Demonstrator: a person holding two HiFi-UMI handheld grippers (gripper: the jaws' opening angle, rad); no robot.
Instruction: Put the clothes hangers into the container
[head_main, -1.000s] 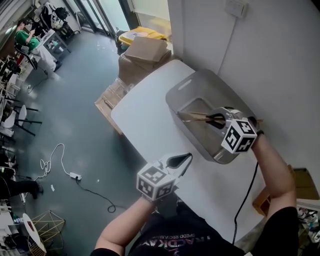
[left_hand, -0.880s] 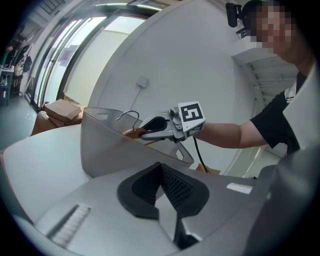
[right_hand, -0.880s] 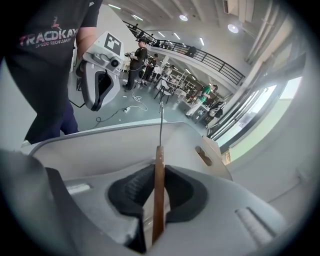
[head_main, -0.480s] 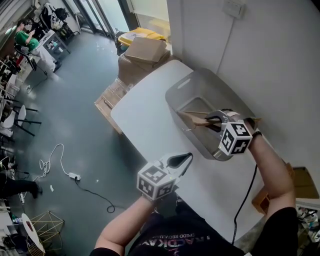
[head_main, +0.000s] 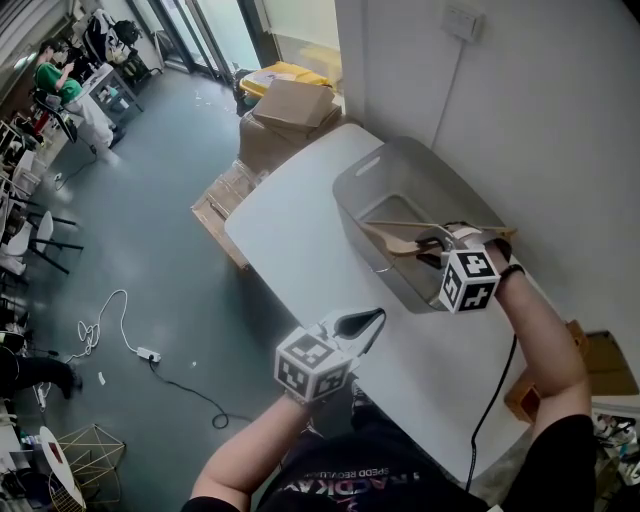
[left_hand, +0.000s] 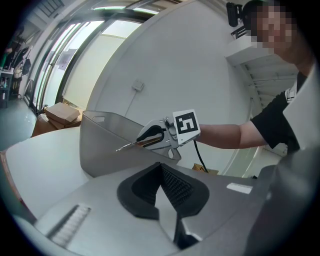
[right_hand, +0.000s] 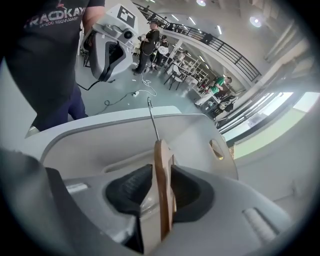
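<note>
A wooden clothes hanger (head_main: 398, 240) with a metal hook lies tilted inside the grey plastic container (head_main: 346, 196) on the white table (head_main: 290, 240). My right gripper (head_main: 432, 243) hangs over the container's near end. Its jaws are opening, and the hanger (right_hand: 162, 192) stands loosely between the pads with a gap on the left side. The hook wire (right_hand: 152, 120) points at the container's far wall (right_hand: 120, 137). My left gripper (head_main: 368, 318) hovers over the table's near edge, shut and with nothing in it. In the left gripper view, the right gripper (left_hand: 150, 136) and container (left_hand: 100, 147) lie ahead.
The container stands against a white wall (head_main: 540, 120). Cardboard boxes (head_main: 290, 105) and a yellow bin (head_main: 275, 70) stand beyond the table's far end. A white cable (head_main: 125, 335) lies on the grey floor at the left. A person sits at a desk (head_main: 60, 80) far off.
The right gripper has sunk a little lower and nearer over the container, and the hanger has dropped deeper into it. The left gripper has stayed put.
</note>
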